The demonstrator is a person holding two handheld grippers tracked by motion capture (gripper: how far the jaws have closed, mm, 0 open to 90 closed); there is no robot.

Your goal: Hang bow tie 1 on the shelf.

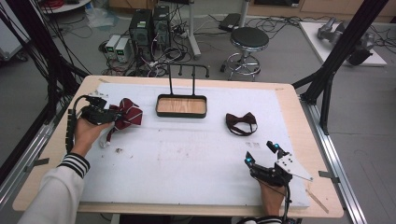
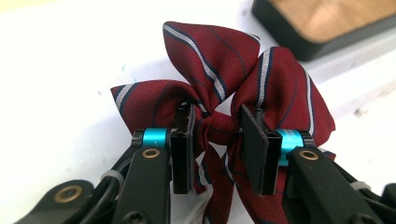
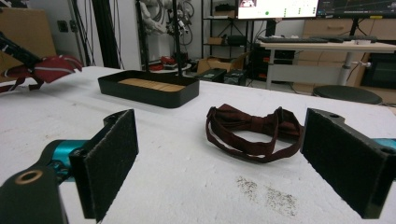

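A grey floor (image 1: 280, 51) holds a black stool (image 1: 249, 39), computer towers (image 1: 150, 27) and tangled cables (image 1: 175, 51); desks (image 3: 322, 46) stand behind.

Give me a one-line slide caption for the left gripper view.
Left gripper pinching the knot of a striped maroon bow tie above the white table cover, black tray behind.

Your table (image 1: 289, 100) carries a white mat (image 1: 187, 154), with the tray (image 1: 181, 107) at twelve o'clock and the bow tie (image 1: 241, 123) at two.
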